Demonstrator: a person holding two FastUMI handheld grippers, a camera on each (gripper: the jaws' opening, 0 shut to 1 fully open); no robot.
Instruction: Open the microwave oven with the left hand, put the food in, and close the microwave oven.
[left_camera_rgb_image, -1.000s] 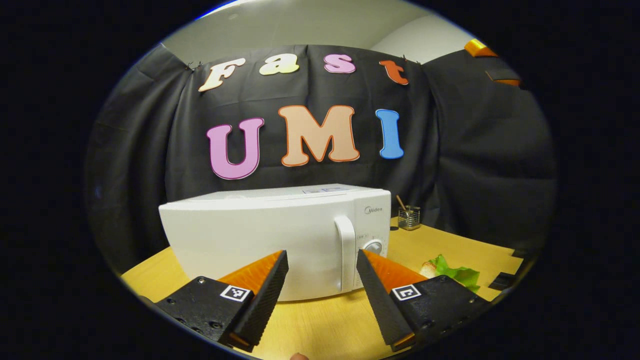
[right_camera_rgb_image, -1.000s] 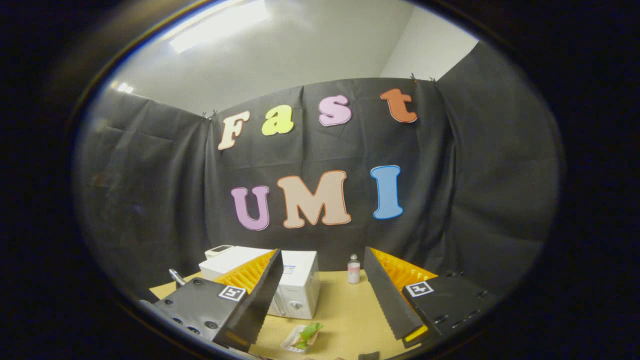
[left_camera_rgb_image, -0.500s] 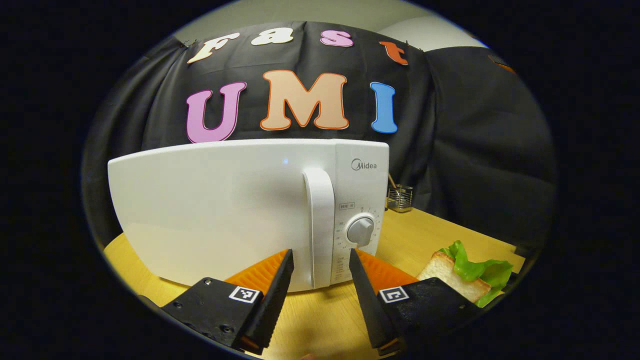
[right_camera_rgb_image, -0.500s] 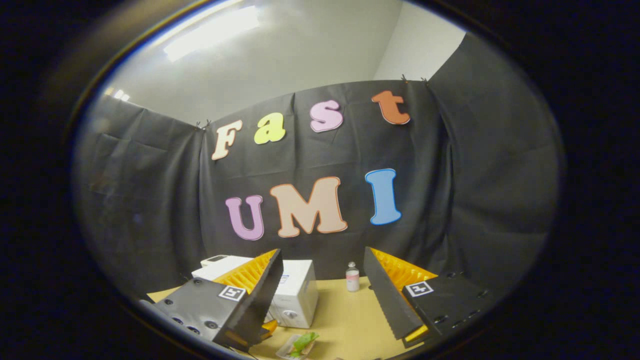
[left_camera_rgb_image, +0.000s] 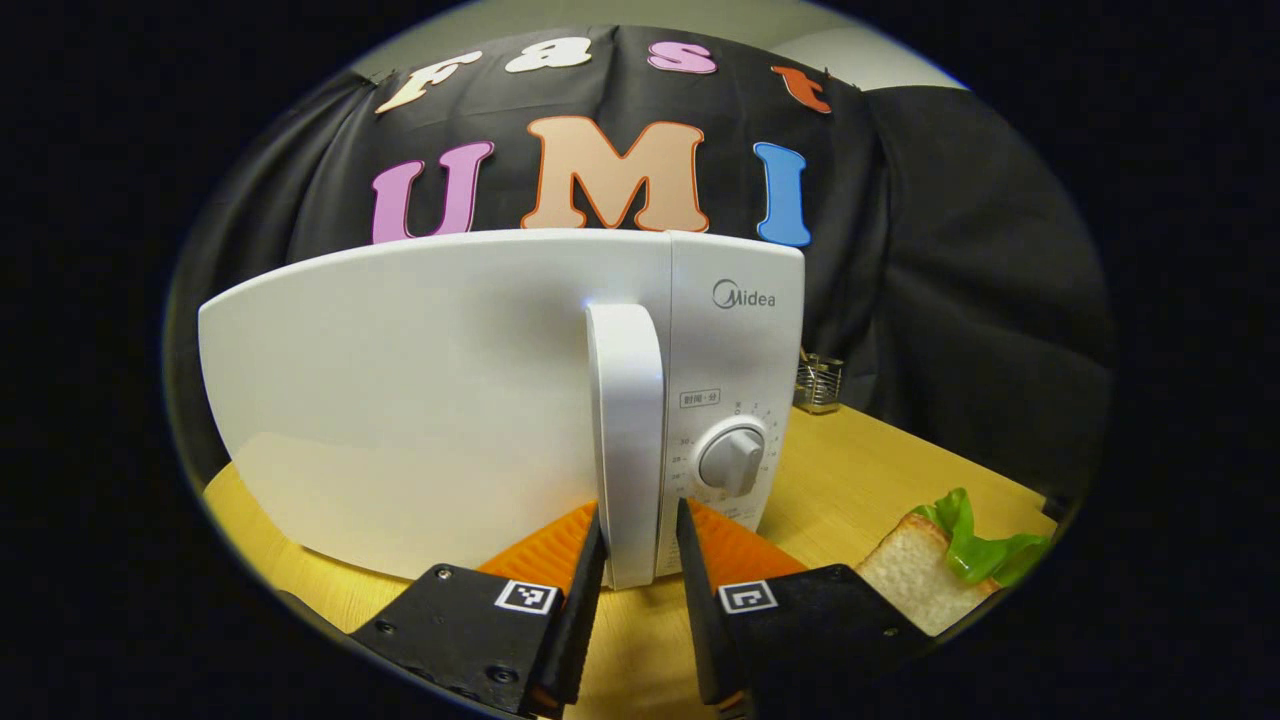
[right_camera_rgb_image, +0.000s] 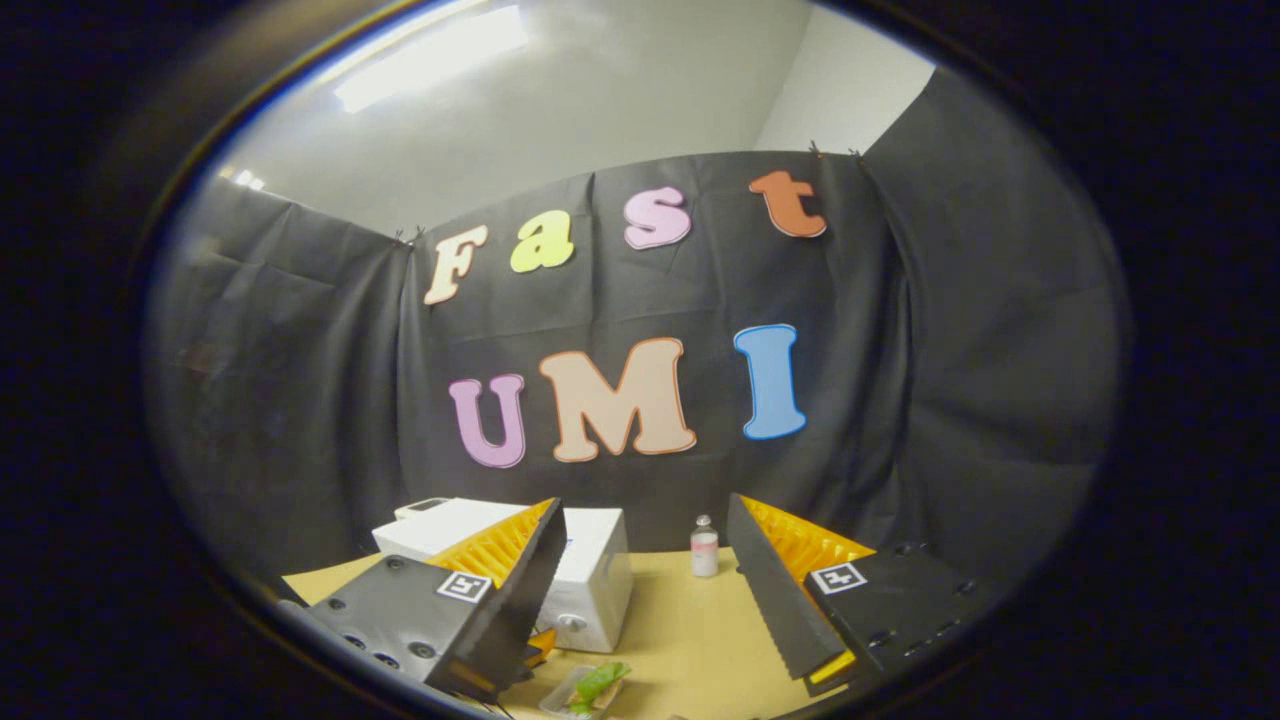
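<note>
Contact unclear: left hand-held gripper straddles microwave handle, closure can't tell | right hand-held gripper open | sandwich cut off, wooden desk

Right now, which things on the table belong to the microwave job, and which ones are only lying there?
For the job:
microwave
door handle, between the fingers of the left gripper
sandwich with lettuce

Just lying about:
metal holder
small bottle
</note>
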